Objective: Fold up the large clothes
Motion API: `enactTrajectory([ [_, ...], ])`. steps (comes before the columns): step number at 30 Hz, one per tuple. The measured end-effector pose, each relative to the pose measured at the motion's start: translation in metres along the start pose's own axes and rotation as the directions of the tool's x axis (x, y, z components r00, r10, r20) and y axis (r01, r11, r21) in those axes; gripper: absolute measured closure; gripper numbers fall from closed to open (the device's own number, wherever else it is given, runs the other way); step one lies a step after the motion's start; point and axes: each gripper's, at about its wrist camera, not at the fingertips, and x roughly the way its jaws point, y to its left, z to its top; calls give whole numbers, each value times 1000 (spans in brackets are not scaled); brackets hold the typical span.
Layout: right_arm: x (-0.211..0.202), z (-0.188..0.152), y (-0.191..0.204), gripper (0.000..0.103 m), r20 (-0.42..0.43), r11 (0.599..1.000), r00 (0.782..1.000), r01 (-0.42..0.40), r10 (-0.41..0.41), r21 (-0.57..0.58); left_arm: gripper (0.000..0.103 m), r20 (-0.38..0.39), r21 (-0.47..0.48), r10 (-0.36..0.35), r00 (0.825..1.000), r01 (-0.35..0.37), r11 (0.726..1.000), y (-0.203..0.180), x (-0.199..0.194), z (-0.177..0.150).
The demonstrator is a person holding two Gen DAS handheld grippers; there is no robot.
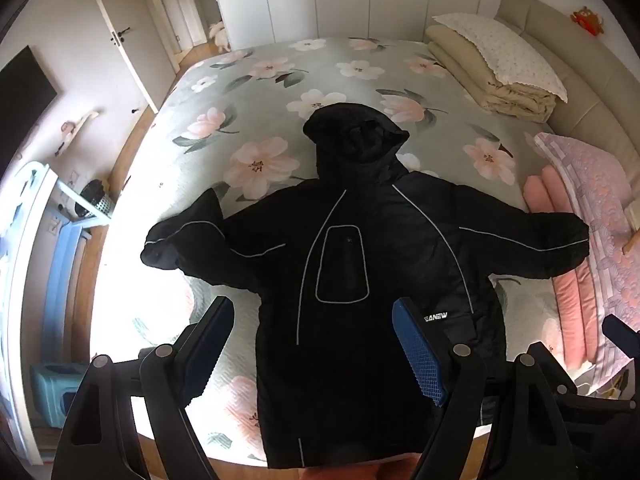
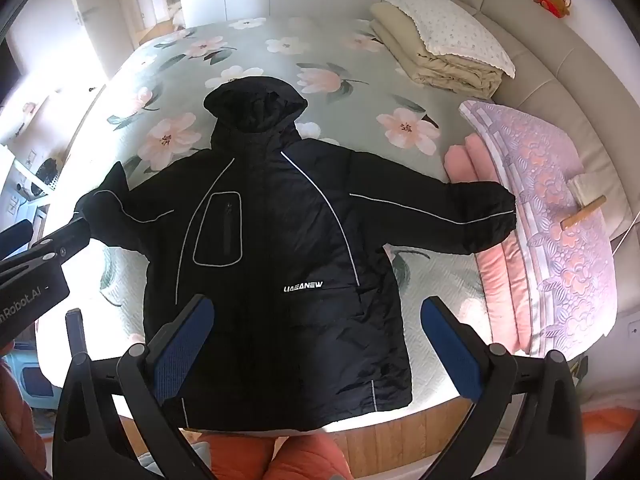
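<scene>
Nearest the left wrist camera, the left gripper (image 1: 312,344) hung with its fingers spread wide, holding nothing, above the hem of the black jacket (image 1: 352,280). The jacket lay face up and flat on the floral bedspread (image 1: 260,80), hood toward twelve o'clock, its sleeve at nine o'clock already bunched and doubled on itself (image 1: 180,240). I judged that this crumpled sleeve could fold in lumpy, and the puffy, slick fabric looked likely to slide out of a shallow pinch. A folded beige quilt with a pillow (image 1: 496,68) sat at one o'clock and well clear. From the right wrist camera, the right gripper (image 2: 320,344) was likewise wide open and empty over the jacket's lower front, near the white lettering (image 2: 303,287). The sleeve at three o'clock ran out to the pink bedding (image 2: 552,208), its cuff touching or overlapping the edge, so lifting that cuff might drag the bedding along, by my reckoning. The hem lay right at the bed's near edge at six o'clock, and a careless tug could pull the jacket off onto the floor. The left tool's body (image 2: 36,264) crowded in at nine o'clock, close enough that the two might knock together.
</scene>
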Motion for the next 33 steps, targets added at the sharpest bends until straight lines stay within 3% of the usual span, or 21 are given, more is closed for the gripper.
enactTrajectory([
  [10,2,2,8,0,-17,1000,1000,-15,15,11,20,-11,12,-2,1000,2,1000,2,5,-1],
  [11,3,-2,4,0,24,1000,999,23,-22,-4,20,-12,13,-2,1000,2,1000,1,6,0],
  [21,4,-1,5,0,53,999,997,48,-48,-11,20,-16,21,-9,1000,9,1000,0,10,1],
  [33,16,0,7,0,-43,1000,999,-7,8,29,20,-44,38,-23,999,25,999,2,26,6],
])
